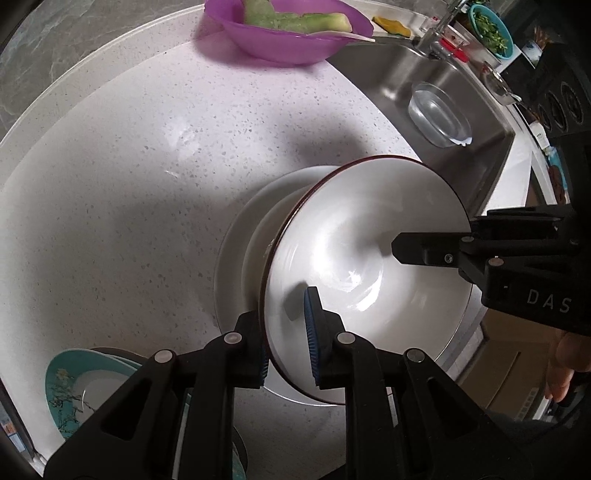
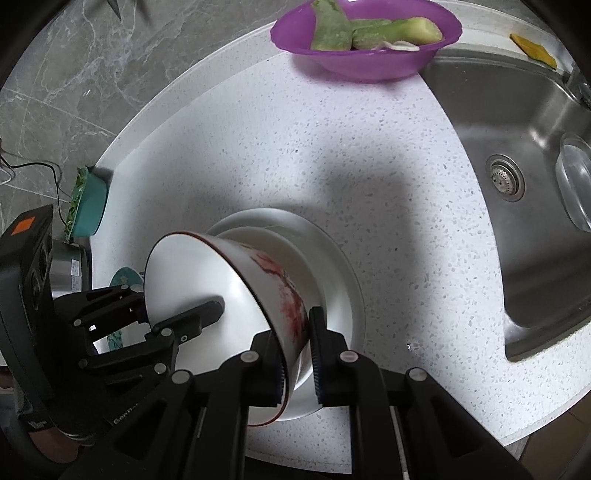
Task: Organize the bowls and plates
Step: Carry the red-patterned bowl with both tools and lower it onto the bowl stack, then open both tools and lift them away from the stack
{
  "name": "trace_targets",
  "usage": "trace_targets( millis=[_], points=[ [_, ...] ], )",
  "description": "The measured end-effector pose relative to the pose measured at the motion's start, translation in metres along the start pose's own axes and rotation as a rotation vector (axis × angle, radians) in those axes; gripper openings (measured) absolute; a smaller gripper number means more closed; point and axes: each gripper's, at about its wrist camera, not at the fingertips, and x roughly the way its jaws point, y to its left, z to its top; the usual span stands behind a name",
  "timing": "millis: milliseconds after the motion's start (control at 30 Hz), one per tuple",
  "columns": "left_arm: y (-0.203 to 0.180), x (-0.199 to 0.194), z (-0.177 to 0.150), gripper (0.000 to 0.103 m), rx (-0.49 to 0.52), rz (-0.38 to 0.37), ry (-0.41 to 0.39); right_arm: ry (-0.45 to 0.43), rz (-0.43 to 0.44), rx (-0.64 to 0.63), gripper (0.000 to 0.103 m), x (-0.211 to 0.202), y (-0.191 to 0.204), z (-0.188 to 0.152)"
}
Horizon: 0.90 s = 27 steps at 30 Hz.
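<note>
**Bowl gripped on both sides above the white stack**

Bowl [image 1: 354,266], red-rimmed and red-patterned outside, hangs tilted over two stacked white dishes [image 1: 243,236] on the table [image 1: 147,155]. The left gripper [image 1: 290,347] and the right gripper [image 2: 297,362] each have their fingers clamped across its wall. It should be levelled and centred before both release together. Counted: one held bowl, two white dishes, one teal plate [image 1: 74,384], one purple bowl [image 1: 280,33].
</note>
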Motion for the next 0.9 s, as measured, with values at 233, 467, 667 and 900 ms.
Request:
trace_targets(
  millis=[233, 467, 667, 900],
  points=[
    [-0.003, -0.004, 0.000, 0.049, -0.006, -0.071, -0.048, 0.014, 0.004, 0.003, 0.012, 0.005, -0.001, 0.004],
    [-0.010, -0.008, -0.005, 0.070, 0.020, -0.113, -0.074, 0.033, -0.002, 0.003, 0.009, 0.009, -0.001, 0.004],
    [-0.012, -0.011, -0.008, 0.075, 0.033, -0.127, -0.078, 0.052, -0.017, -0.011, 0.009, 0.011, 0.001, 0.009],
    [-0.014, -0.031, -0.005, 0.090, 0.065, -0.079, -0.148, 0.071, -0.067, -0.026, 0.010, 0.015, 0.003, 0.015]
  ],
)
